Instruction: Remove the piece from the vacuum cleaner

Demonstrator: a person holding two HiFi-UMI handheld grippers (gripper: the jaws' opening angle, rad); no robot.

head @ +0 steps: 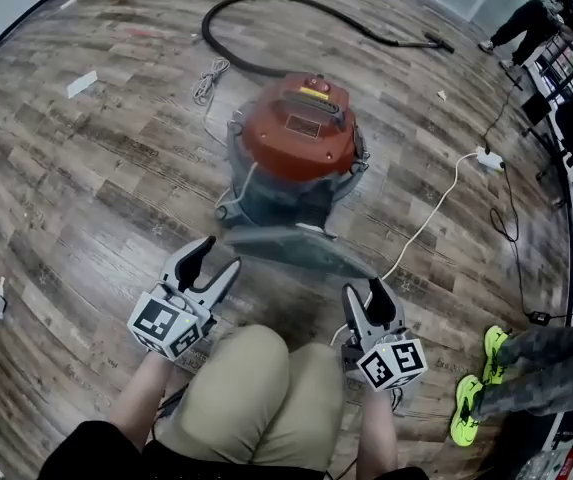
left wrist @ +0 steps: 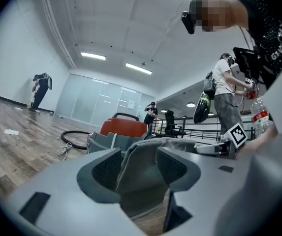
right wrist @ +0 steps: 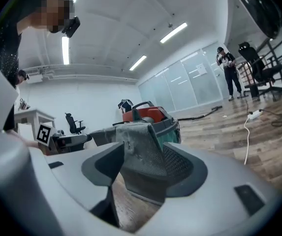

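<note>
Fabric is my guess for the grey piece [head: 296,250]. It looks like a felt-like panel with a woven face, so I expect it to be light, limp and quick to sag or fold. It lies tilted at the near side of the vacuum cleaner [head: 299,133], just above the floor [head: 96,188] and in front of my knee. I cannot tell whether its far edge is free of the body.

The left gripper [head: 221,253] sits at the piece's left corner with its fingers apart. Its own view shows the cloth standing in the gap, but I see no pinch.

The right gripper [head: 364,288] is at the right corner, also spread. The cloth lies against one pad there, with floor showing past the other.

I would take hold at both near corners, well in from the hem, and close firmly, since thin cloth may slip out. Lifting both sides evenly should keep any dust from spilling and the seam from tearing.
</note>
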